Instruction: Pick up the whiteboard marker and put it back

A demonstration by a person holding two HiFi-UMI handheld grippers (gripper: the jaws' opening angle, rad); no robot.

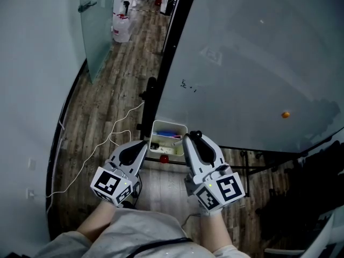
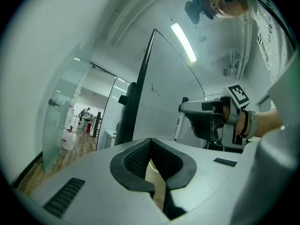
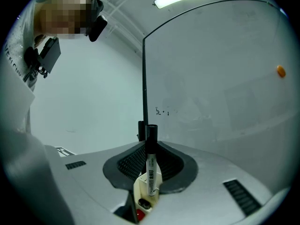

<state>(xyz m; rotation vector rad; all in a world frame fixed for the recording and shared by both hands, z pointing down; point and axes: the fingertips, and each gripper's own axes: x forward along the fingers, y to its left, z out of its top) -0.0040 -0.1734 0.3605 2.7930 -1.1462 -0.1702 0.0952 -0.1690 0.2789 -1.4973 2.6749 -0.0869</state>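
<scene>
A white whiteboard marker (image 3: 151, 170) with a black cap stands upright between the pads of my right gripper (image 3: 151, 146), which is shut on it. In the head view only the marker's cap (image 1: 196, 135) shows, at the right gripper's (image 1: 193, 137) tip, just right of a white tray (image 1: 161, 126) fixed at the whiteboard's (image 1: 258, 63) lower edge. The tray holds other pens. My left gripper (image 1: 143, 144) hangs level beside the tray's left side, its jaws together with nothing in them. The left gripper view shows the marker (image 2: 177, 128) in the right gripper (image 2: 206, 118).
An orange magnet (image 1: 285, 114) and small black scribbles (image 1: 187, 85) are on the whiteboard. A white cable (image 1: 107, 144) snakes over the wooden floor at the left. A glass panel (image 1: 97, 26) stands farther back. The board's dark stand (image 1: 150, 98) rises beside the tray.
</scene>
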